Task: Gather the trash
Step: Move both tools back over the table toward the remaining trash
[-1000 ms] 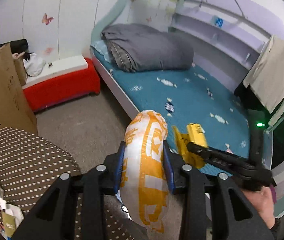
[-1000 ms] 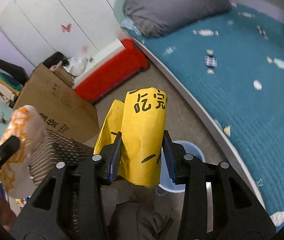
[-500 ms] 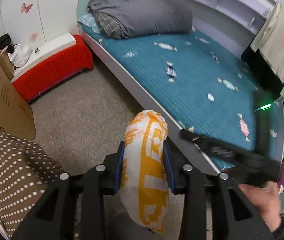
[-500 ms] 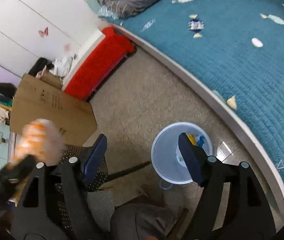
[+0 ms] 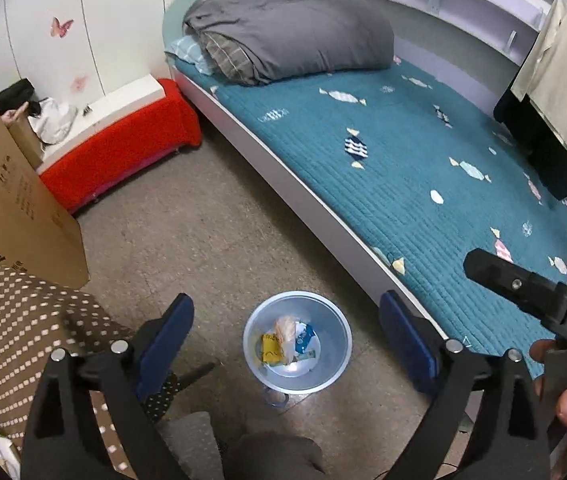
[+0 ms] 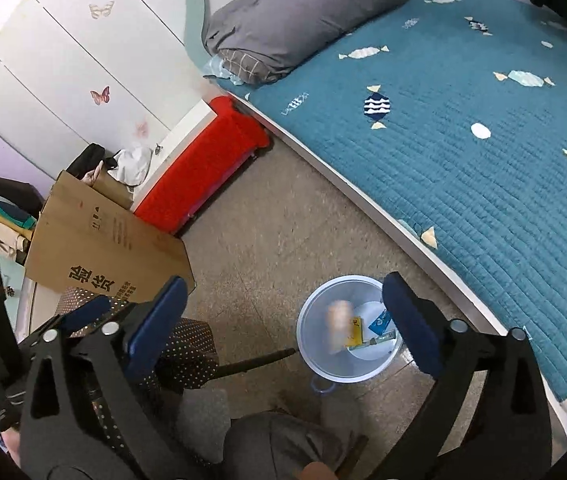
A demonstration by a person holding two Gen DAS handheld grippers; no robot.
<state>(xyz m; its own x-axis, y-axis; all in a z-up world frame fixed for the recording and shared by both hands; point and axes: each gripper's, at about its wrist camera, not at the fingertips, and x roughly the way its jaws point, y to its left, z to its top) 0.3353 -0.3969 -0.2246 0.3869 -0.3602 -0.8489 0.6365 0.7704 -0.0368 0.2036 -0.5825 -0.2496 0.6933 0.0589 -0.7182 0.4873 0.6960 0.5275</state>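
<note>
A pale blue trash bin stands on the floor by the bed, below both grippers; it also shows in the right wrist view. Inside lie the orange-and-white wrapper, the yellow packet and blue scraps. In the right wrist view the orange wrapper is blurred inside the bin, beside the yellow packet. My left gripper is open and empty above the bin. My right gripper is open and empty; its body shows at the right of the left wrist view.
A bed with a teal quilt and grey folded duvet fills the right. A red bench, a cardboard box and a brown dotted chair seat stand on the left. A knee is below.
Both grippers opened. The yellow packet dropped from the right gripper first, then the orange-and-white wrapper from the left; both now lie in the bin. The cameras tilted down toward the floor.
</note>
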